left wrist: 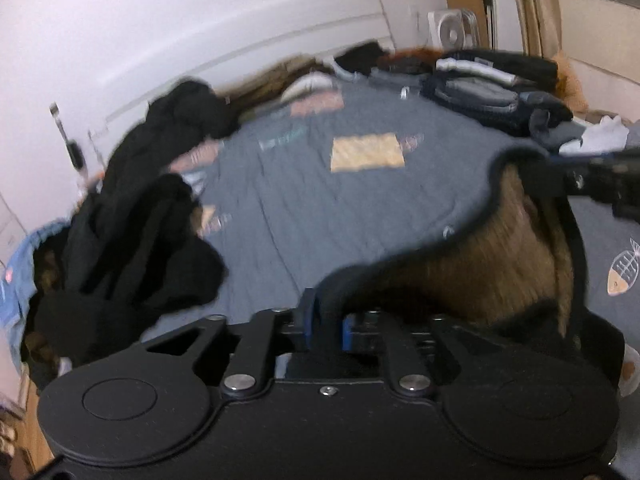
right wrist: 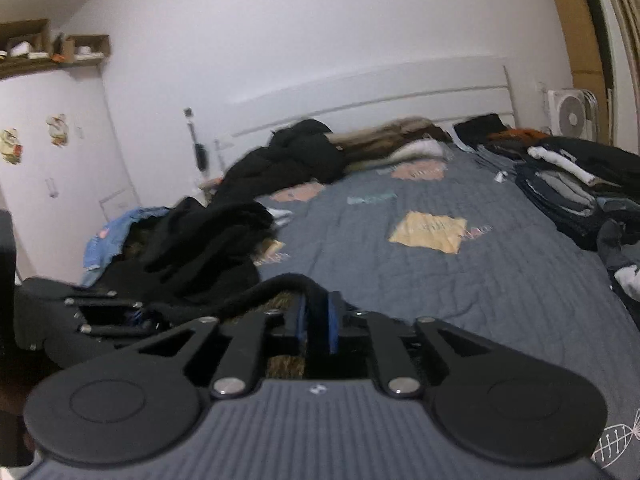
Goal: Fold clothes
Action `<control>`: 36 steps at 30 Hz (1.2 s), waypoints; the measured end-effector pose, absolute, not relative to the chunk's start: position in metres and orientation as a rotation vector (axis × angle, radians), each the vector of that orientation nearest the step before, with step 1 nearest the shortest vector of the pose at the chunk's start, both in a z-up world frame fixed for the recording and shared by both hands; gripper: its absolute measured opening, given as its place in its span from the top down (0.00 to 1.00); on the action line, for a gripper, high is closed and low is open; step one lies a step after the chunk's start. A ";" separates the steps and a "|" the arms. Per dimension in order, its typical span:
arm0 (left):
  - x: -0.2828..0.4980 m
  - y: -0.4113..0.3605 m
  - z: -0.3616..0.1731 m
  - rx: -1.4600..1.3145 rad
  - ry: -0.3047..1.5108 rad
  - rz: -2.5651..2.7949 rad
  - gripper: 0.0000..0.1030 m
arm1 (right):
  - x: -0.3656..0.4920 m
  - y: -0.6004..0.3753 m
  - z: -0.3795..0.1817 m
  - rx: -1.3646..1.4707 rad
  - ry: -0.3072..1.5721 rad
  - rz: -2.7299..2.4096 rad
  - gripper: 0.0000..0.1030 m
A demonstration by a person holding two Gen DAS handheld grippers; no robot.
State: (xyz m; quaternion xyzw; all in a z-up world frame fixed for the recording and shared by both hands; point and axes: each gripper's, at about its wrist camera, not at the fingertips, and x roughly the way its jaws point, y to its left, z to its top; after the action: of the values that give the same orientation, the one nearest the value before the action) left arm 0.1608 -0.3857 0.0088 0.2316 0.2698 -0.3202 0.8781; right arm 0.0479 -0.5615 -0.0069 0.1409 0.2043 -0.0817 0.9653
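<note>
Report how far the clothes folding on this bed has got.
Done: a stack of folded clothes lies along the bed's right side. In hand: a black garment with a furry brown lining has its dark edge between the jaws of the left gripper and the right gripper; motion blur hides whether they press it. Left: the loose pile of black clothes on the left side.

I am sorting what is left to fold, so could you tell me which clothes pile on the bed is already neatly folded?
The stack of folded clothes along the bed's right edge: flat, layered garments. The black heap on the left is crumpled and loose.
</note>
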 end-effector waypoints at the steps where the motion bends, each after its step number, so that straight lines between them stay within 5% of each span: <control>1: 0.160 -0.381 0.006 0.472 0.571 -0.676 0.58 | 0.048 -0.563 -0.007 0.278 0.417 -0.159 0.67; 2: 0.156 -0.371 0.006 0.455 0.566 -0.687 0.33 | 0.045 -0.565 -0.006 0.268 0.414 -0.152 0.57; 4: 0.142 -0.345 0.006 0.435 0.527 -0.714 0.21 | 0.041 -0.568 -0.004 0.256 0.401 -0.161 0.52; 13: 0.067 -0.258 -0.081 0.757 0.508 -0.683 0.22 | 0.006 -0.567 0.004 0.268 0.368 -0.170 0.48; 26: 0.038 -0.284 -0.157 0.947 0.484 -0.715 0.25 | -0.079 -0.528 -0.028 0.365 0.493 -0.079 0.40; 31: 0.042 -0.292 -0.183 1.052 0.489 -0.663 0.49 | -0.097 -0.522 -0.038 0.408 0.512 -0.082 0.39; 34: 0.049 -0.289 -0.185 1.073 0.513 -0.672 0.85 | -0.102 -0.522 -0.042 0.426 0.524 -0.095 0.38; 36: 0.052 -0.283 -0.178 1.092 0.507 -0.669 0.86 | -0.104 -0.524 -0.044 0.433 0.529 -0.100 0.38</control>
State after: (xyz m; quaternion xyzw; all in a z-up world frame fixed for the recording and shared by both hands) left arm 0.0518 -0.2832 -0.1779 0.5040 0.2340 -0.3089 0.7719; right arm -0.1038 -0.5237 -0.0444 0.2123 0.2591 -0.0491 0.9409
